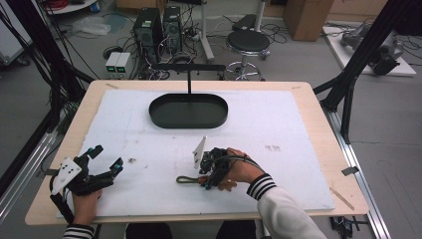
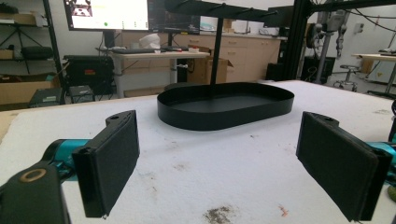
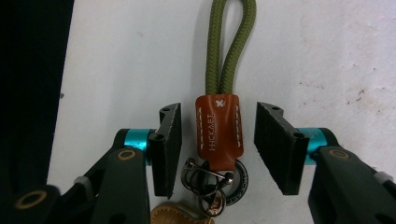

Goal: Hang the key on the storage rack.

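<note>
Black pads of the right gripper (image 3: pixel 218 149) stand narrowly apart on either side of the keychain's brown leather tab (image 3: pixel 219 130), not touching it. Its olive cord loop (image 3: pixel 229 46) lies flat on the white table cover (image 1: pixel 278 124), near the front edge. Left gripper (image 2: pixel 219 168) rests wide and empty, facing the black oval tray (image 2: pixel 224 105).

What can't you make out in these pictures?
- High view: the keyring strap's clasp end, hidden under the right gripper.
- Right gripper view: the tan piece below the metal rings, cut off by the bottom edge.
- Left gripper view: the stand's top, cut off above.
</note>
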Demonstrator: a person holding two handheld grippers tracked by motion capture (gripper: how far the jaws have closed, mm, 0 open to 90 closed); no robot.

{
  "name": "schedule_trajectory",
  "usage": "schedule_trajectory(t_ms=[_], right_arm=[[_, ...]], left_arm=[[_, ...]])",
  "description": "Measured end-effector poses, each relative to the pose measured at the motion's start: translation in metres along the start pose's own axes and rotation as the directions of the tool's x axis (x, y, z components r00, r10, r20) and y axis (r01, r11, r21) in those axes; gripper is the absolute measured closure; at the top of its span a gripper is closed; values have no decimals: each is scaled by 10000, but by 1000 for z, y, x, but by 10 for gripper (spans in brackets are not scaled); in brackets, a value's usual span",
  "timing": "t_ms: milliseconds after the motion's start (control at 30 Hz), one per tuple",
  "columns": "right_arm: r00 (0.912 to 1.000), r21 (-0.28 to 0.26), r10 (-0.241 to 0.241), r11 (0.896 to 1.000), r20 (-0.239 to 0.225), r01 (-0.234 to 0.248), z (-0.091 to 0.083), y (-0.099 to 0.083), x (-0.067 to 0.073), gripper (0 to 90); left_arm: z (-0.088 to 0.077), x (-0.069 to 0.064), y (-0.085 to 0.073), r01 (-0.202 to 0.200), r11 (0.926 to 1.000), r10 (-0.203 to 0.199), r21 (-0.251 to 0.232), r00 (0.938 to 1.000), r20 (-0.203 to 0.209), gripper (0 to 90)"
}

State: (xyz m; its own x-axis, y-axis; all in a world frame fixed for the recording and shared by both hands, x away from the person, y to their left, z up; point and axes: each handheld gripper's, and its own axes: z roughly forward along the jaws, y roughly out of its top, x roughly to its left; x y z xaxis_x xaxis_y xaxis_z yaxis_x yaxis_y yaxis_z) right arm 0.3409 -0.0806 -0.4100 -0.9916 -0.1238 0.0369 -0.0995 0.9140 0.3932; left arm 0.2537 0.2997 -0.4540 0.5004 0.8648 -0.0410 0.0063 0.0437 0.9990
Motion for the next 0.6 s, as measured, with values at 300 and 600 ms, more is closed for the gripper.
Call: schedule_trajectory(t_ms=[300,600], right_arm=[[9997,258,-258,9993,49,256,1,1,1,620],[9991,270,-427,9987,79,425,0,1,1,733]], left_arm=[[0,0,0,-4,10000,4,-8,10000,-7,138],[0,0,0,23,10000,-23,6,10000,-11,138]])
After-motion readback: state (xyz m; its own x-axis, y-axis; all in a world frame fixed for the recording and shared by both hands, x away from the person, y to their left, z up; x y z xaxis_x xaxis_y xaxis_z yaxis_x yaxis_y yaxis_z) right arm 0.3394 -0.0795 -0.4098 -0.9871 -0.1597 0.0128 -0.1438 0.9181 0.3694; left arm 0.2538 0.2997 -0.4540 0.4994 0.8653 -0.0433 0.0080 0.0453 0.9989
